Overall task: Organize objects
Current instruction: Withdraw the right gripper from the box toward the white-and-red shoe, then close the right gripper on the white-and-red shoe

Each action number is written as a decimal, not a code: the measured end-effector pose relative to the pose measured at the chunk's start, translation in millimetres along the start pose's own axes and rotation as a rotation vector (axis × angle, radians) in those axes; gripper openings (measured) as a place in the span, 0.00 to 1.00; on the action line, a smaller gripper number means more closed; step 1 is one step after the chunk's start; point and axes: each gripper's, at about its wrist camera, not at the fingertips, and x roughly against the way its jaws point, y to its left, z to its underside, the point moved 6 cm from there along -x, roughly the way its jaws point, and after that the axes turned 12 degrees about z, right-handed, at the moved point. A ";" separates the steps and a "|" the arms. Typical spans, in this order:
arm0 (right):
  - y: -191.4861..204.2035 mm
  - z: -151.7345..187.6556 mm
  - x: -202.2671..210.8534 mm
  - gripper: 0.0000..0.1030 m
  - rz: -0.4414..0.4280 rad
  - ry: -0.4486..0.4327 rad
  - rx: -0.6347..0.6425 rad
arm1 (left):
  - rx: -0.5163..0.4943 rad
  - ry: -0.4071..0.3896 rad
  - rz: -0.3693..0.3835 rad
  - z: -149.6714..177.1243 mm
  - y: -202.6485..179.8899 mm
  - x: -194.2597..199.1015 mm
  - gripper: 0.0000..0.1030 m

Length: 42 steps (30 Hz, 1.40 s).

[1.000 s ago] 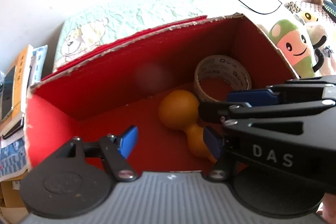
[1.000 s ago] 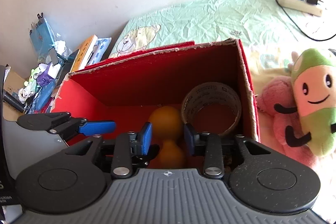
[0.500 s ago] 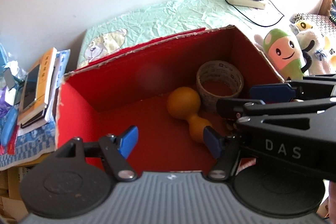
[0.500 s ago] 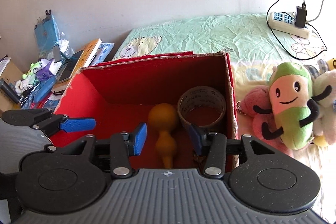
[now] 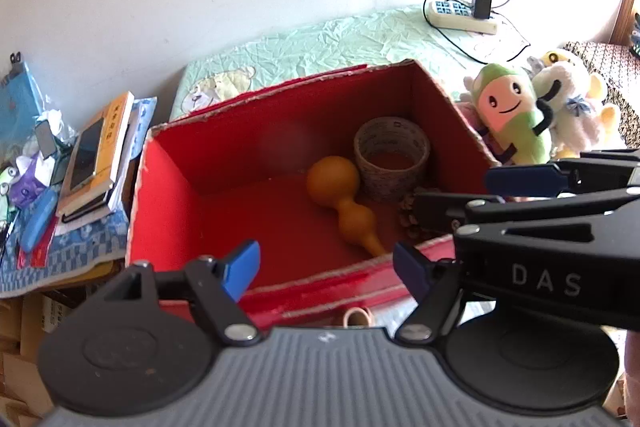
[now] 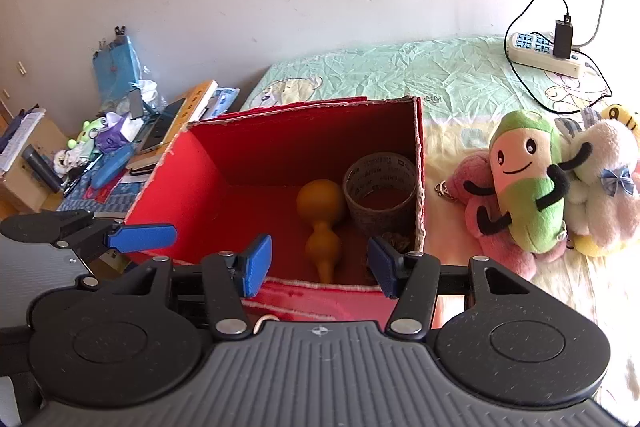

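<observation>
Behind everything, a pale wall is backing the bed [image 6: 400,71] with its green sheet, where your red box [image 6: 188,195] is sitting open beside a heap of plush toys [image 6: 528,183]. Inside the box, a tape roll [image 6: 380,187] is standing in the far right corner, an orange gourd [image 6: 320,215] is lying just beside it, and something small and brown, perhaps a pinecone [image 5: 408,215], is resting nearby. Your left gripper [image 5: 324,269] and right gripper [image 6: 318,265] have both just been opening, their jaws gaping empty above the box's near edge.
</observation>
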 end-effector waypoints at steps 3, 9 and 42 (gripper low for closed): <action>-0.6 4.5 7.4 0.55 -0.014 -0.011 0.011 | 0.004 -0.012 -0.011 5.4 -6.4 7.5 0.74; -4.4 16.4 14.5 0.54 -0.041 -0.007 0.024 | 0.027 -0.018 -0.019 19.4 -15.8 14.9 0.74; 1.4 99.1 -33.0 0.49 -0.249 0.315 -0.124 | 0.052 0.124 0.143 117.6 -24.3 -32.9 0.61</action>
